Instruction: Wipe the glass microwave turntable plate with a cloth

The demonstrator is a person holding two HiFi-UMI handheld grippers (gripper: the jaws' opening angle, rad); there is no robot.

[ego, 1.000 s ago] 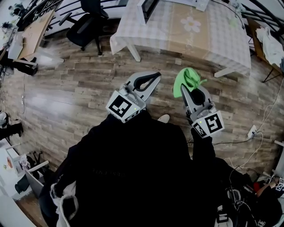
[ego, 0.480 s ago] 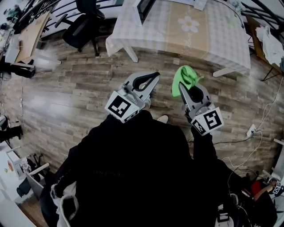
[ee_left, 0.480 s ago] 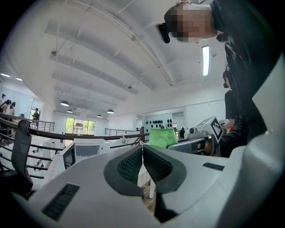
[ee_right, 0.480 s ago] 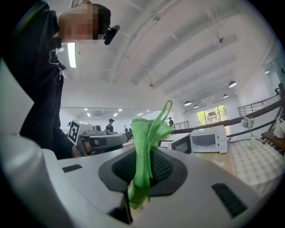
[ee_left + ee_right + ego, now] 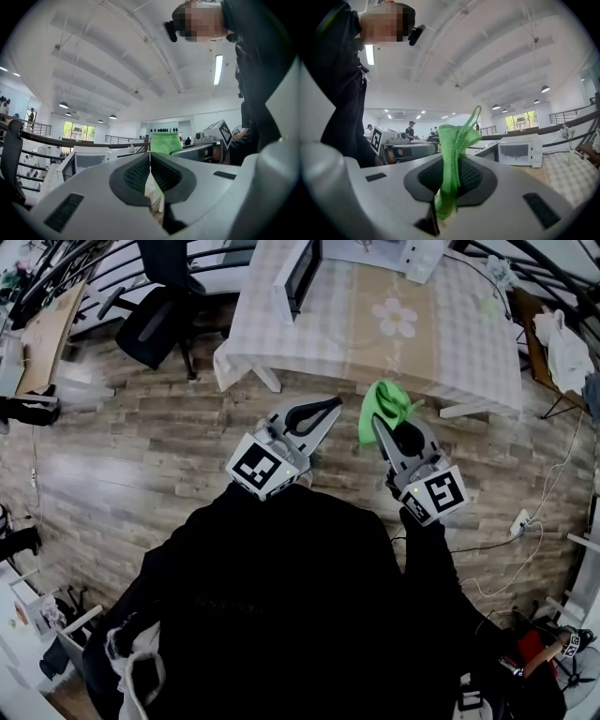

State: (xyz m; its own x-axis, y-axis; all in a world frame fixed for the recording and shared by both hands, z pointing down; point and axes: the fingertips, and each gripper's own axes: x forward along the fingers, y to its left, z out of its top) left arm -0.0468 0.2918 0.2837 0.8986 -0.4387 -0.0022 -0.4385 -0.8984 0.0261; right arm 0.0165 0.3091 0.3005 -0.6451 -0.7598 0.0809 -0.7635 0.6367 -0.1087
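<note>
My right gripper (image 5: pixel 377 421) is shut on a green cloth (image 5: pixel 384 403), which sticks up past its tips over the wooden floor, just short of the table. In the right gripper view the cloth (image 5: pixel 454 157) is pinched between the black pads and hangs in a fold. My left gripper (image 5: pixel 328 410) is held beside it, shut with nothing between its jaws (image 5: pixel 150 155). A white microwave (image 5: pixel 298 276) stands on the table, also seen as the microwave (image 5: pixel 518 152) ahead of the right gripper. No glass turntable plate shows in any view.
A table (image 5: pixel 450 343) with a checked, flower-print cover stands ahead. A black office chair (image 5: pixel 155 306) is at the far left. Cables and a socket (image 5: pixel 517 521) lie on the floor at right. A railing (image 5: pixel 70 140) runs behind the microwave.
The table and microwave have come closer and lower in the head view as the person steps forward. Both grippers keep their pose, the right still holding the cloth.
</note>
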